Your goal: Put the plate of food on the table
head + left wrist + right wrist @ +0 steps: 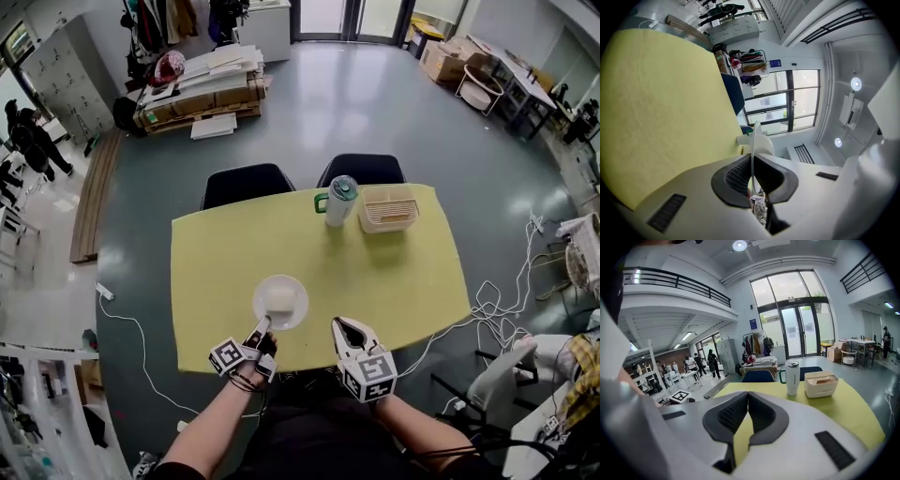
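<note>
A white plate (280, 301) carrying a pale piece of food (279, 298) is over the near middle of the yellow table (403, 272). I cannot tell whether it touches the tabletop. My left gripper (262, 327) is shut on the plate's near rim. In the left gripper view the plate (755, 136) shows edge-on, pinched between the dark pads of the left gripper (753, 161). My right gripper (347, 328) hovers at the table's front edge, to the right of the plate and apart from it. In its own view the right gripper (748, 394) is shut, its pads meeting with nothing between them.
A white tumbler with a green lid (341, 200) and a beige box (388, 208) stand at the far side of the table. Two dark chairs (247, 183) are tucked in behind it. Cables (492, 309) lie on the floor at the right.
</note>
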### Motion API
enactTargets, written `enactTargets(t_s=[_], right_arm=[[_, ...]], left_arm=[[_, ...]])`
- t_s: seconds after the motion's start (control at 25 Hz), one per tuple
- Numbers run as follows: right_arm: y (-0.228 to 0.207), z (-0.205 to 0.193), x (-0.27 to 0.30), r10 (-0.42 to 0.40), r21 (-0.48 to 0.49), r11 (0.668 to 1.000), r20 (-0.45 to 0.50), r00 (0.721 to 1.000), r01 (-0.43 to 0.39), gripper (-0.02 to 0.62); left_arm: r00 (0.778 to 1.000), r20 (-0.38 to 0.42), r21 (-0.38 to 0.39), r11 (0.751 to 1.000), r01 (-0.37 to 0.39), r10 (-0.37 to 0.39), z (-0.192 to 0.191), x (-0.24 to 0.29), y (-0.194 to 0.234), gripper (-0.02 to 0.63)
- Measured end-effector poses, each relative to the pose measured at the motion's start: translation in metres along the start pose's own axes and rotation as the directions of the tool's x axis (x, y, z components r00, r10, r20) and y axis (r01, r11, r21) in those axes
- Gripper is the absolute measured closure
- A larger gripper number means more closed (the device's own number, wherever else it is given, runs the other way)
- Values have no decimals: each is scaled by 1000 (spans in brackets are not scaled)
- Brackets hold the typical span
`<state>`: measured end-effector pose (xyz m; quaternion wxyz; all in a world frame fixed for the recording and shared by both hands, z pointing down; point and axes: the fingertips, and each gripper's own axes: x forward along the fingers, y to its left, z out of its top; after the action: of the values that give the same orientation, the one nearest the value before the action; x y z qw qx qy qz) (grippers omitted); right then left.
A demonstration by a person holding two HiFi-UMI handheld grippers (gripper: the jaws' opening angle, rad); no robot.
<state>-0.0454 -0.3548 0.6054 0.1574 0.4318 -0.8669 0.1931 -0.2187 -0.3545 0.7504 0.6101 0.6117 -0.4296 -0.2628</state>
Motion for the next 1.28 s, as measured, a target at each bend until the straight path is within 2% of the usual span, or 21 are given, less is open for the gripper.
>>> enactTargets(t_s=[0.32,0.64,1.0,1.28], right_arm=[[0,10,12,33,18,999,11,999,-34,583],[-4,-2,27,64,31,998,-15,998,-63,583],[-18,-18,38,77,43,996,-50,996,-75,583],[-18,-24,45,92,52,995,-63,994,-88,583]], left_arm=[[998,-15,-26,998,-64,64,-4,33,59,591],[992,-19,-79,989,-127,126,-9,67,113,591],[983,-6,-123,976,-181,181,-15,85,151,591],[975,2,-161,962,-219,222,-17,91,166,591]])
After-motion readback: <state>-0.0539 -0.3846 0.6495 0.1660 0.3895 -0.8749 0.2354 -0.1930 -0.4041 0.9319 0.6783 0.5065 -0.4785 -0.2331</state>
